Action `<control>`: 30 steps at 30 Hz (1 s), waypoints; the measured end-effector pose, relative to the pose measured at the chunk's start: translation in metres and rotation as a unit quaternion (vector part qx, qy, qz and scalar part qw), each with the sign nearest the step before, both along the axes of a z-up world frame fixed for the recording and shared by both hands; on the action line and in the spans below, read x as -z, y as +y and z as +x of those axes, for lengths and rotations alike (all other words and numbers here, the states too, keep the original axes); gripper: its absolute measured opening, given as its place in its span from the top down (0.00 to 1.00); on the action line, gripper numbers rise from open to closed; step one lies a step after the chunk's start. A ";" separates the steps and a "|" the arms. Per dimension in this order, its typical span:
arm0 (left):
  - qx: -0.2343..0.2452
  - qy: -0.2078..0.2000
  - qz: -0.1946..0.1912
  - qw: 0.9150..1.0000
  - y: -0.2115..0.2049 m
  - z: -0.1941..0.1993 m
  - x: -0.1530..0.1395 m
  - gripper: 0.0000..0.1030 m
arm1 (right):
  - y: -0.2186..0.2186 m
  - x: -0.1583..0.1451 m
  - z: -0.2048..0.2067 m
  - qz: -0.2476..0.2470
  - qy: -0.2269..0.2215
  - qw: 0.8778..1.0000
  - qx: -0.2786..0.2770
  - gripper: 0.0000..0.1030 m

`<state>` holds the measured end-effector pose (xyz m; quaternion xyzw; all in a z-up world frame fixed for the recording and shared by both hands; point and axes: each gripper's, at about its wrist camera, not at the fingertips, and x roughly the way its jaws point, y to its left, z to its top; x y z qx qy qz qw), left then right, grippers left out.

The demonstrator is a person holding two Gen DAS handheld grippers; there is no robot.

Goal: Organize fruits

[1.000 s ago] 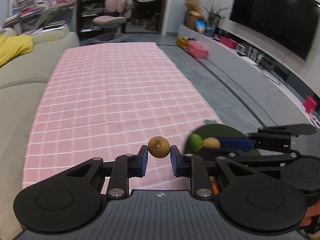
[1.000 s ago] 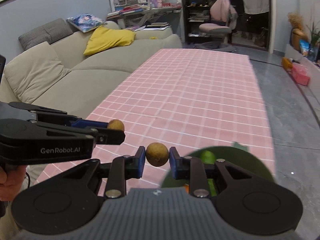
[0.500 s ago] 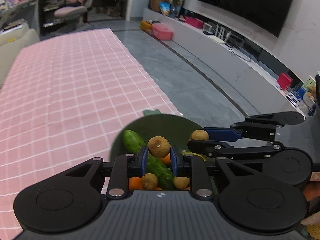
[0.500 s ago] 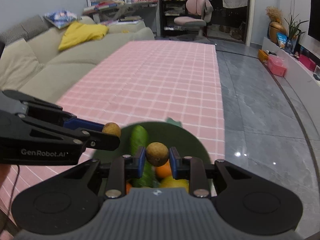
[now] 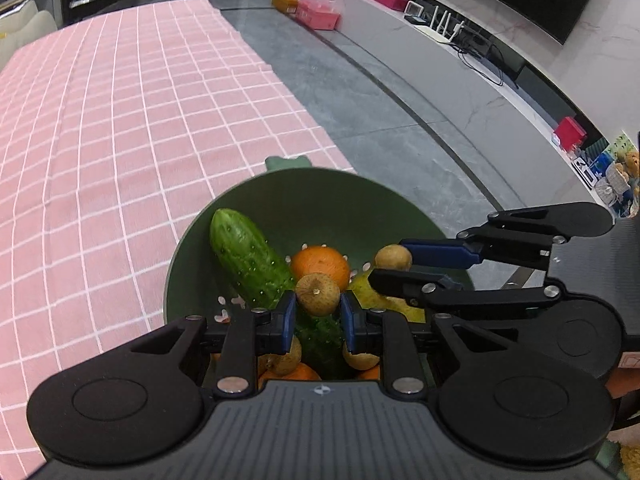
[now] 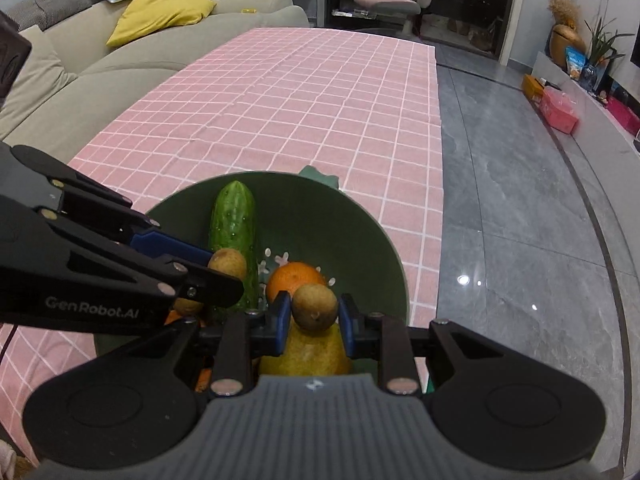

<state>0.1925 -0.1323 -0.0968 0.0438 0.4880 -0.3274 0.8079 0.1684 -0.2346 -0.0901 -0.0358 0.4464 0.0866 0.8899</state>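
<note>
Longans pinched, one per claw: left claw [image 5: 318, 318] grips its longan [image 5: 318, 294], right claw [image 6: 313, 318] grips the other longan [image 6: 314, 306]. Both hang over green bowl [image 5: 320, 196] holding cucumber [image 5: 248, 258], orange [image 5: 320, 264]. Step: drop-off. Next: lower, spread jaws. Beyond lies pink-checked worktop [image 5: 120, 100].

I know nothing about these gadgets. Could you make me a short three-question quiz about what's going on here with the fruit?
1. True or false: both the left gripper and the right gripper hold a longan.
2. What long green thing lies in the bowl?
3. The cloth is: A blue, B pink checked, C white.

Key: 1 true, a longan in the left, another longan in the right. 2 a cucumber. 3 B.
</note>
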 end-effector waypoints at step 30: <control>-0.057 -0.105 -0.025 0.993 0.015 -0.013 -0.087 0.34 | -0.011 -0.075 -0.026 0.024 -0.073 0.997 0.028 0.41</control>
